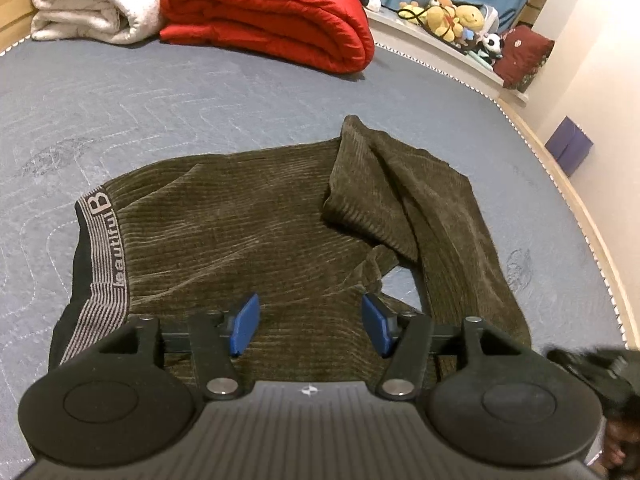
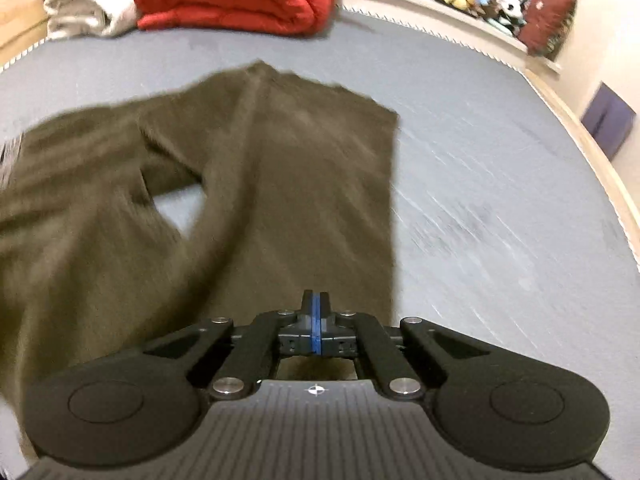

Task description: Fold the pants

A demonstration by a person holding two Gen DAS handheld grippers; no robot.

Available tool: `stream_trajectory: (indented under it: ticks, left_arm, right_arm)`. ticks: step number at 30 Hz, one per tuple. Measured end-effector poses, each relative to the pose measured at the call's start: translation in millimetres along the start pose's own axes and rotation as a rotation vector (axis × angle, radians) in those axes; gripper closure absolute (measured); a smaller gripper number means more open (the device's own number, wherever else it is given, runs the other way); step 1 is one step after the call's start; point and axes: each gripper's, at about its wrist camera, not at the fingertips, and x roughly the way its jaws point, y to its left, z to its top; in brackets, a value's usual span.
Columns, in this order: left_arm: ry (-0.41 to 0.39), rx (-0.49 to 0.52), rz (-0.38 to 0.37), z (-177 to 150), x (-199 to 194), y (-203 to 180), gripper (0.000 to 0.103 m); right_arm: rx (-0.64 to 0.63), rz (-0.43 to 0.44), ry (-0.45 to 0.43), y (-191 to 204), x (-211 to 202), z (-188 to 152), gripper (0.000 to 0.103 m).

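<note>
hovering over the olive pants (image 1: 256, 236) on my grey mattress (image 1: 160, 104), left gripper (image 1: 310, 326) spread, right gripper (image 2: 316, 322) pressed together empty; red quilt (image 1: 268, 12), white blanket (image 1: 88, 4) well beyond

Warm, dimmish indoor light, yellowish on the wall (image 1: 592, 80). Soft, short shadows under the red quilt (image 1: 272, 16). Left view sharp, corduroy ribs of the pants (image 1: 248, 240) clear. Right view smeared by motion: pants (image 2: 280, 184) and bed (image 2: 500, 200) streaked. Strong fisheye bending at both views' edges, corners dark. Faint glare on claw rivets.
</note>
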Motion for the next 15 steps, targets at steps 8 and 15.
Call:
stream_trajectory:
  ticks: [8, 15]
  left_arm:
    - [0.042, -0.006, -0.002, -3.2, 15.7, -2.8, 0.041]
    - [0.054, 0.011, 0.014, -7.1, 23.1, -7.5, 0.041]
  right_arm:
    - [0.143, 0.030, 0.052, -63.7, -29.2, -78.7, 0.099]
    - [0.172, 0.192, -0.140, -9.6, -18.4, -16.8, 0.062]
